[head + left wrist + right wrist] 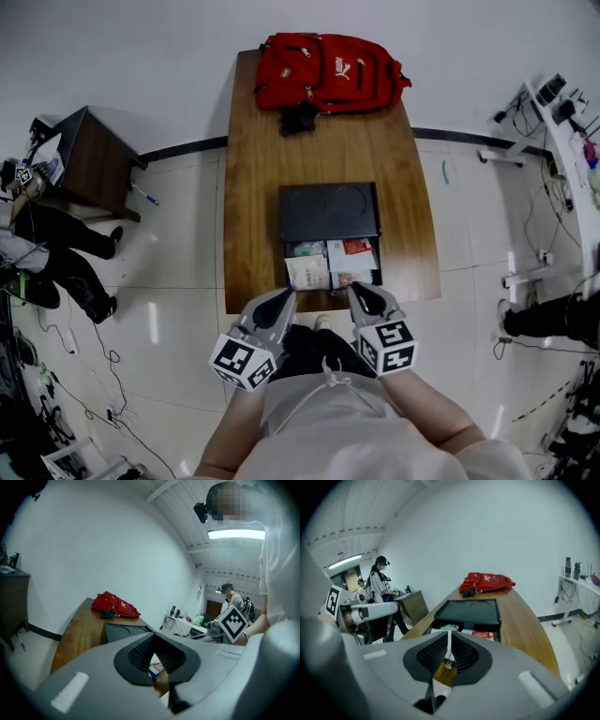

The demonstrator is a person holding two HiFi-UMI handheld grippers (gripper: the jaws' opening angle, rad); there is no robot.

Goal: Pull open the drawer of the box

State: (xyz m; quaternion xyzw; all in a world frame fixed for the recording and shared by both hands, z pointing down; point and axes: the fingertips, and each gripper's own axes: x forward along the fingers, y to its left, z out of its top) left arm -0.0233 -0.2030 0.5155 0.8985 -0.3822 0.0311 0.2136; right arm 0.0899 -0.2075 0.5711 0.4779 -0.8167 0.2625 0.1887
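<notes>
A black box lies on the wooden table near its front edge. Its drawer stands pulled out toward me, with packets and papers showing inside. My left gripper is shut and empty, with its tip just short of the drawer's front left corner. On the other side my right gripper is also shut and empty, at the drawer's front right corner. In the right gripper view the box and the open drawer lie straight ahead beyond the closed jaws. The left gripper view shows the box past the closed jaws.
A red backpack lies at the table's far end. To the left a dark side table stands by a person in black. Along the right wall are a white desk and cables on the floor.
</notes>
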